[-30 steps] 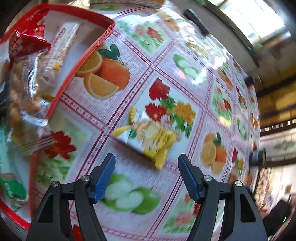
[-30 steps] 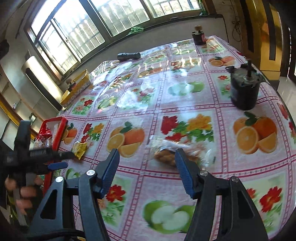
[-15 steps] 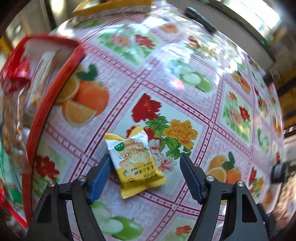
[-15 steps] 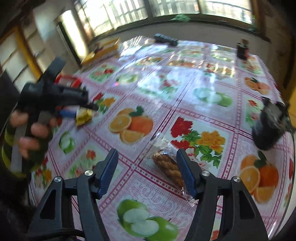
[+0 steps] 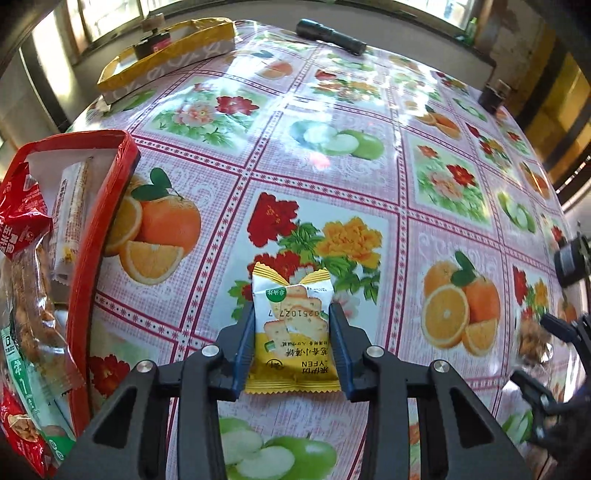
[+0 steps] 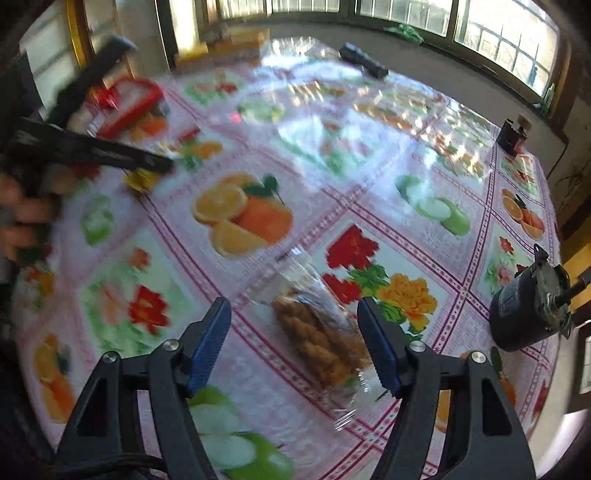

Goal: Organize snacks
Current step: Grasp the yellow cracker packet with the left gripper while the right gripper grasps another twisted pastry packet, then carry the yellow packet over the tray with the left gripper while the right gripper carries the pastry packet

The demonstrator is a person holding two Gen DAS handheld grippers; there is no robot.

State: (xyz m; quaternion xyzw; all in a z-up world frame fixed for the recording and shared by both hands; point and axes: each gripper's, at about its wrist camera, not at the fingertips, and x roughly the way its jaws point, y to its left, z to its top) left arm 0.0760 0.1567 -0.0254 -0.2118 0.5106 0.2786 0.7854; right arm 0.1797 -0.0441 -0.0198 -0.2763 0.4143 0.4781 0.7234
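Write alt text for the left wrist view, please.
The left gripper is closing on a yellow biscuit packet lying on a fruit-and-flower tablecloth, both pads against its sides. A red-rimmed tray of snacks sits at left, a black flashlight at the table's far edge.

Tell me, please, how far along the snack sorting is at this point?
Partly done: several packets already lie in the red tray. In hand: the left claw is closing on the yellow biscuit packet. Left: the clear bag of twisted snacks lies on the tablecloth between the right claw's opening jaws.
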